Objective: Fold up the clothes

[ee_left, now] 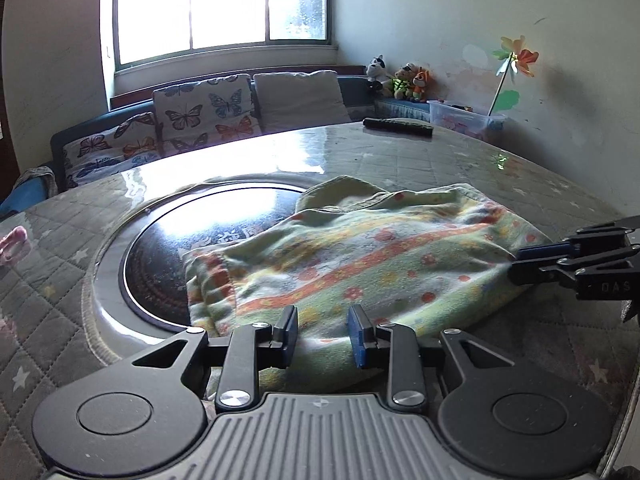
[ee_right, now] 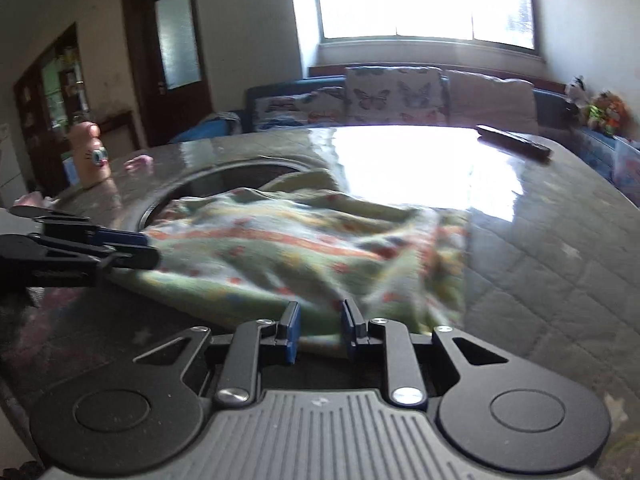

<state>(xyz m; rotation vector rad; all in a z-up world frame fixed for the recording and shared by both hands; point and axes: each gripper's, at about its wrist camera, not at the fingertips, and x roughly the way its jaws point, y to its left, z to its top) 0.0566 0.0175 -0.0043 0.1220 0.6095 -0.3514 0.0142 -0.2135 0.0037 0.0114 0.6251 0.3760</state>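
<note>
A green flowered garment with orange stripes point(ee_left: 360, 256) lies crumpled on the round table, partly over the dark glass turntable point(ee_left: 168, 256). My left gripper point(ee_left: 322, 334) is open at the garment's near edge, with cloth lying between its fingers. My right gripper point(ee_right: 319, 334) is open at another edge of the same garment point(ee_right: 288, 252), cloth between its blue pads. Each gripper shows in the other's view, the right one point(ee_left: 516, 260) at the right side, the left one point(ee_right: 148, 248) at the left side, both touching the cloth edge.
The table has a quilted grey cover under clear plastic point(ee_left: 440, 152). A black remote point(ee_left: 398, 127) lies at the far edge. A clear plastic box with a pinwheel point(ee_left: 468, 118) stands far right. A peach toy figure point(ee_right: 91, 152) stands far left. A sofa with butterfly cushions point(ee_left: 204, 110) is behind.
</note>
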